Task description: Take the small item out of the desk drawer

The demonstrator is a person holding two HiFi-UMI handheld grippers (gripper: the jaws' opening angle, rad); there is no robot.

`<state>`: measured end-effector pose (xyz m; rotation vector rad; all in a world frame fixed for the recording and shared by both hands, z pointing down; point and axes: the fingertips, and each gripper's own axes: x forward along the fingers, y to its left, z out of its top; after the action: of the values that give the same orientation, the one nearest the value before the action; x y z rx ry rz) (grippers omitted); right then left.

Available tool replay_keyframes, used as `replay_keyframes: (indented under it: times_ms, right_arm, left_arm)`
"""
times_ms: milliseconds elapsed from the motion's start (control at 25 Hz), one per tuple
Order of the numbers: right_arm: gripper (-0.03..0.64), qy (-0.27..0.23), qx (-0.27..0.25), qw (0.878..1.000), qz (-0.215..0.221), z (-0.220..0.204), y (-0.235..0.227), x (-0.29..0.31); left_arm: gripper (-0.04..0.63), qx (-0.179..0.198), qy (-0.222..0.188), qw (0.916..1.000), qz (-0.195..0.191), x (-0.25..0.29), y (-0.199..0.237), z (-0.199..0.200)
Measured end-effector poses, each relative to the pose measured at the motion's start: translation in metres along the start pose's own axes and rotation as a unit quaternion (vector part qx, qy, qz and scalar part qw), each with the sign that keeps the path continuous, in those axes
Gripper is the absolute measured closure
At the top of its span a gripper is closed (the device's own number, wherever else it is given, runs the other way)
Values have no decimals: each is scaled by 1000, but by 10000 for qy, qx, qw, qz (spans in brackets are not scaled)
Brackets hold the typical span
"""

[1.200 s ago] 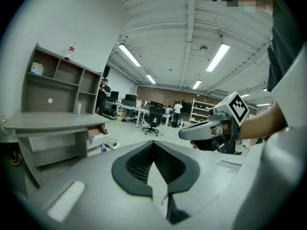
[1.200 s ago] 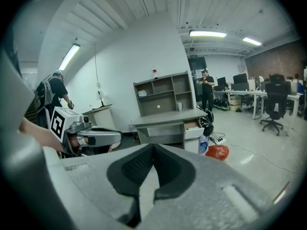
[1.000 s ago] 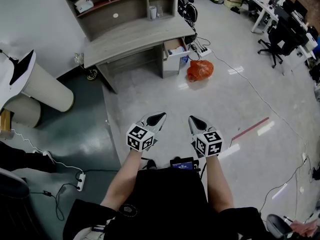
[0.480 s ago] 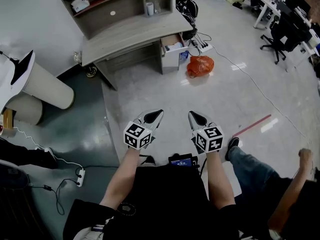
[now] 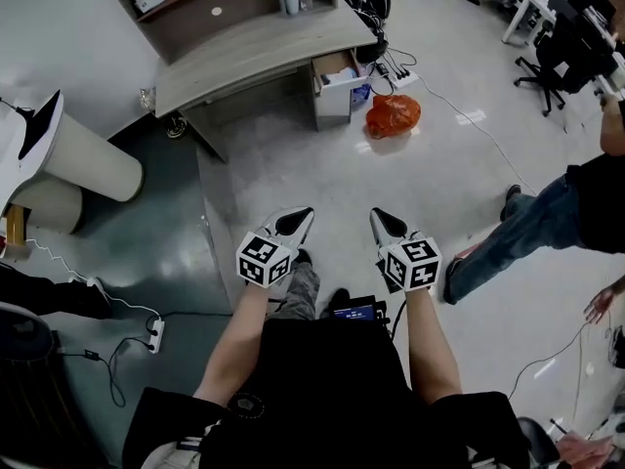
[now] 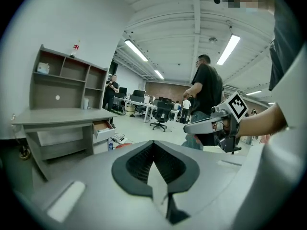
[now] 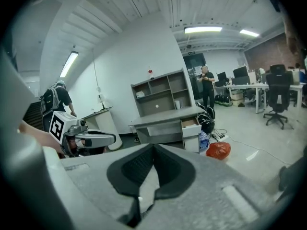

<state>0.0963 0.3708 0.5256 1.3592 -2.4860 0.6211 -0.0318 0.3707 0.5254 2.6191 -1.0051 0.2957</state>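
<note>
Left gripper point(image 5: 301, 216), held low near 6 o'clock in the head view, has its jaws clenched tip to tip with nothing between them. Right gripper point(image 5: 379, 217), just beside it, is likewise pressed closed and empty. Both point toward 12 o'clock over bare floor point(image 5: 322, 174), well apart from the desk.

A white cylindrical stand point(image 5: 93, 164) is at 9 o'clock. A grey desk point(image 5: 244, 57) sits between 11 and 12 o'clock, with a shelf hutch point(image 5: 195, 3) on top. The drawer point(image 5: 337, 68) at the desk's right end, at 12 o'clock, stands pulled out. Whatever small item lies inside is too far off to make out. An orange bag point(image 5: 393, 115) lies on the floor at 1 o'clock, near the drawer. A person in jeans and a dark top point(image 5: 547, 218) is at 3 o'clock, near the right gripper
</note>
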Motion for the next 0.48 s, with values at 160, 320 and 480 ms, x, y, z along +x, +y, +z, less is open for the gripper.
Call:
replay_keyframes:
  times_ms: [160,320,480]
  right_arm:
    - [615,29,59,9999,-128,2,-10,7]
    - [615,48,22,9997,-219,14,-18,21]
    - [615,39,10,9995,-320,30,-30,42]
  left_arm:
    - [594,-25,16,10000,-93,12,9,1]
    - [594,-35,-27,9998,-192,30,25,11]
    - [594,-20,-29,9996,-295,49,48,23]
